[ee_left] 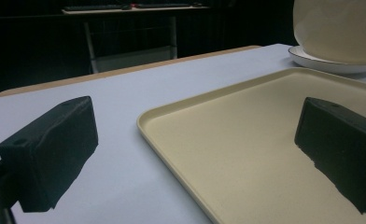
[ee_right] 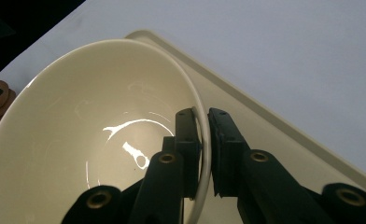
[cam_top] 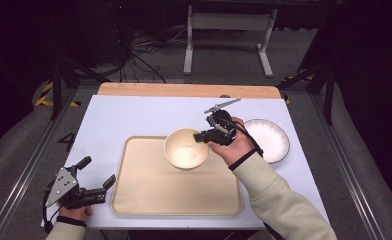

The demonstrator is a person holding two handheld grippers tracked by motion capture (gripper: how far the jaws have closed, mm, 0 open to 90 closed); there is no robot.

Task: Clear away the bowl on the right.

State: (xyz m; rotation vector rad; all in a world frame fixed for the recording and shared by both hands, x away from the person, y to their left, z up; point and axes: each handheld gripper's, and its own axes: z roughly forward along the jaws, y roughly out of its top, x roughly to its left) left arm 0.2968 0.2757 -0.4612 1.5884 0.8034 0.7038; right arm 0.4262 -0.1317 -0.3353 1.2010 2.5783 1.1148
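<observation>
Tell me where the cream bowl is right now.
In the high view the cream bowl sits over the tray's far right corner, rim pinched by the right hand-held gripper, left of the white plate.

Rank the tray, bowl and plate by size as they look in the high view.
1. Beige tray, clearly largest.
2. Cream bowl and white plate look alike; the bowl, held by its rim, may sit nearer the camera, so unranked.

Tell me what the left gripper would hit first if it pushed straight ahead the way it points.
Probably the tray: the left gripper stands open, aimed low across its near rim. Farther along that line is the bowl; depth is uncertain.
</observation>
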